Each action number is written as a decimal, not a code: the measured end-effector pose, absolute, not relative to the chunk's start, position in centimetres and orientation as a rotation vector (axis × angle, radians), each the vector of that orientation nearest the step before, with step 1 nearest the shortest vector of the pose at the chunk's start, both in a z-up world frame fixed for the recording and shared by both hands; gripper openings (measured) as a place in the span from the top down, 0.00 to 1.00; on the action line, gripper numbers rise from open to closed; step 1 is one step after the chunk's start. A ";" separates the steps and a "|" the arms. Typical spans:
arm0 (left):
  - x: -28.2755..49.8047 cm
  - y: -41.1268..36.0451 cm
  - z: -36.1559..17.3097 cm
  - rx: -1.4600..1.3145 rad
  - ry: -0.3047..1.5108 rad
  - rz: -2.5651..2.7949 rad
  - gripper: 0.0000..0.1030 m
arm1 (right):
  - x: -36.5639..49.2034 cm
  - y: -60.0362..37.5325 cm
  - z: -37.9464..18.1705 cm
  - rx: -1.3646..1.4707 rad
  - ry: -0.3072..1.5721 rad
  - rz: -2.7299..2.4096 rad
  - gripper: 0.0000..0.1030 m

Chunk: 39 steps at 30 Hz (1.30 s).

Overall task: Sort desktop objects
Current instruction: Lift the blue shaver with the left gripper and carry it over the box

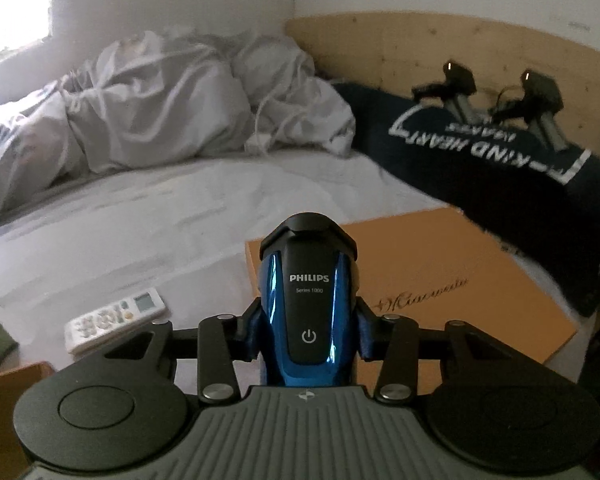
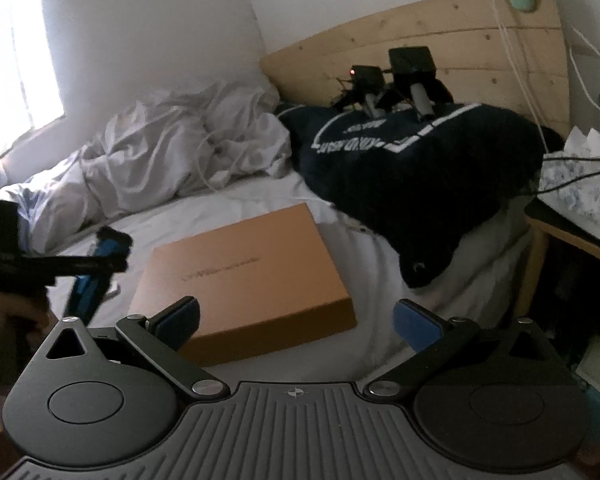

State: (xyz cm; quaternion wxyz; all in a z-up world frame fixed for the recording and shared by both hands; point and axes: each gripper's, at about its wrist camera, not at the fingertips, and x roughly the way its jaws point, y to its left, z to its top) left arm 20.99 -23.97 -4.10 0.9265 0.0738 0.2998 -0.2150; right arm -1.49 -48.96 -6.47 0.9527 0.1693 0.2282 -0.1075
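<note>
My left gripper is shut on a blue and black Philips shaver and holds it upright above the bed, its head pointing forward over the near edge of a flat orange box. In the right wrist view the left gripper and shaver appear blurred at the far left. My right gripper is open and empty, hovering over the near edge of the orange box. A white remote control lies on the sheet, left of the shaver.
A crumpled white duvet fills the back left. A dark blue printed blanket lies by the wooden headboard with two black devices on it. A bedside table with cables stands right. A brown box corner is lower left.
</note>
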 end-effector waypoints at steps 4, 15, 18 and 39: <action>19.3 -21.9 -1.6 0.121 0.559 -0.428 0.56 | -1.5 -48.6 -6.1 0.331 0.453 -0.206 0.00; 14.1 -16.4 4.8 0.055 0.434 -0.354 0.56 | -2.0 -46.1 -4.6 0.282 0.422 -0.127 0.00; 12.9 -15.0 5.5 0.047 0.424 -0.325 0.56 | -2.3 -45.2 -4.1 0.267 0.410 -0.098 0.00; 6.1 -3.1 2.3 -0.034 0.507 -0.113 0.56 | -1.1 -35.2 -2.6 0.114 0.395 0.136 0.00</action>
